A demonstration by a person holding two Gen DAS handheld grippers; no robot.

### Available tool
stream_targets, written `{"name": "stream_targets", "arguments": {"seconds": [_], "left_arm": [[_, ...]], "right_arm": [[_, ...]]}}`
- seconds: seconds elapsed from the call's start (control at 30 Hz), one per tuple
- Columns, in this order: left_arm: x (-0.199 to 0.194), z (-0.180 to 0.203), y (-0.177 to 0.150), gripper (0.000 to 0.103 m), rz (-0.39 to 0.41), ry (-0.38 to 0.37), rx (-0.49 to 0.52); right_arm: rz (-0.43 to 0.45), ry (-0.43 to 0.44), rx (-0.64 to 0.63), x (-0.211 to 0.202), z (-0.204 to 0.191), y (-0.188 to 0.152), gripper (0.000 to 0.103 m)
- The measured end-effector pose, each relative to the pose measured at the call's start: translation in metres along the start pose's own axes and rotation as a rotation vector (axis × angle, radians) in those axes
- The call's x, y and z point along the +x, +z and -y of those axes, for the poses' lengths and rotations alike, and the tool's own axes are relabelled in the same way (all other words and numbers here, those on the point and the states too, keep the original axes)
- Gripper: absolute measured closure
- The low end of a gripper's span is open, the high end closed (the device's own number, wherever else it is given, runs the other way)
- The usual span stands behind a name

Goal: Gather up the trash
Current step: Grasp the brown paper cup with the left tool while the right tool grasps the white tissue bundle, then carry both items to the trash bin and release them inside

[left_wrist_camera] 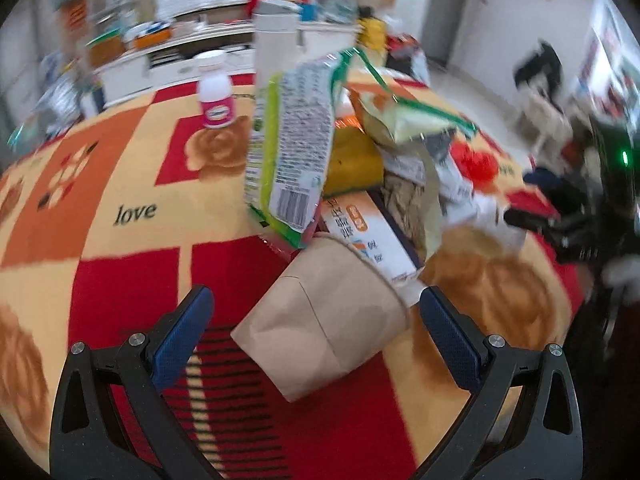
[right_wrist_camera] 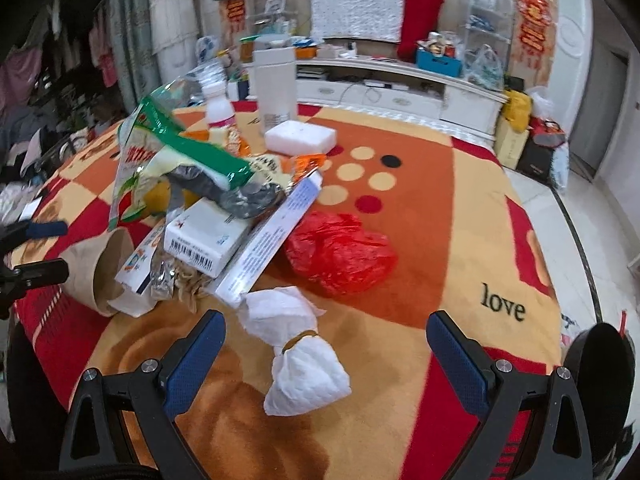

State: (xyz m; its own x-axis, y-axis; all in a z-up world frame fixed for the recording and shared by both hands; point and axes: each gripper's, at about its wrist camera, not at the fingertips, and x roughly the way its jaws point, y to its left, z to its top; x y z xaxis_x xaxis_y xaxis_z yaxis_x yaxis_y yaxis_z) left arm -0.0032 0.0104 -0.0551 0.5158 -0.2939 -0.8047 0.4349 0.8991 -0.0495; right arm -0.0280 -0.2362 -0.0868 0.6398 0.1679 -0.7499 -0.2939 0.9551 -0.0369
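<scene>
The left claw [left_wrist_camera: 316, 304] is spread wide, its blue pads [left_wrist_camera: 182, 336] set either side of a brown paper cup [left_wrist_camera: 320, 320] that lies tipped on its side on the surface [left_wrist_camera: 120, 280]; no pad is seen touching it. Out of the cup's mouth spills a heap of trash: an orange-and-white box [left_wrist_camera: 360, 232], a green wrapper [left_wrist_camera: 288, 152] and a torn snack bag [left_wrist_camera: 400, 116] leaning above. A pink-labelled bottle [left_wrist_camera: 216, 96] stands well apart behind.

The right claw [right_wrist_camera: 326, 332] is likewise held wide and grips nothing. Between its pads [right_wrist_camera: 196, 360], low on the surface [right_wrist_camera: 460, 240], lies a white tissue wad [right_wrist_camera: 300, 356] tied with what may be a rubber band. Near it rests a crumpled red bag [right_wrist_camera: 340, 252], beside a long white box [right_wrist_camera: 272, 236] and a smaller barcoded box [right_wrist_camera: 208, 236]. A white sponge [right_wrist_camera: 300, 138] is set farther back.
</scene>
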Motion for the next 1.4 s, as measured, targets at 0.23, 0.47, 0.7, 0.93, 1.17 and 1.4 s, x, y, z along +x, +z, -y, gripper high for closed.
{"name": "stream_targets", "arguments": {"seconds": [0.23,0.47,0.7,0.93,1.17,1.4], "left_arm": [[0.025,0.009,0.004,0.001,-0.08,-0.002,0.157],[0.037,0.014,0.001,0.022,-0.15,-0.074,0.115],[-0.004,0.032,0.008,0.063,-0.131,-0.149,0.067],[-0.003,0.081,0.021,0.064,-0.125,-0.271,0.063],[0.008,0.15,0.052,0.064,-0.079,-0.379,0.137],[0.043,0.227,0.09,0.064,-0.066,-0.437,0.145]], "right_arm": [[-0.082,0.033,-0.018,0.028,-0.001,-0.004,0.004],[-0.117,0.099,0.028,0.04,0.006,-0.009,0.066],[-0.063,0.083,0.059,0.005,0.027,-0.014,0.072],[-0.039,0.015,0.138,-0.019,0.07,-0.029,0.072],[-0.022,-0.069,0.228,-0.041,0.127,-0.049,0.072],[0.007,-0.199,0.323,-0.072,0.194,-0.072,0.072]]}}
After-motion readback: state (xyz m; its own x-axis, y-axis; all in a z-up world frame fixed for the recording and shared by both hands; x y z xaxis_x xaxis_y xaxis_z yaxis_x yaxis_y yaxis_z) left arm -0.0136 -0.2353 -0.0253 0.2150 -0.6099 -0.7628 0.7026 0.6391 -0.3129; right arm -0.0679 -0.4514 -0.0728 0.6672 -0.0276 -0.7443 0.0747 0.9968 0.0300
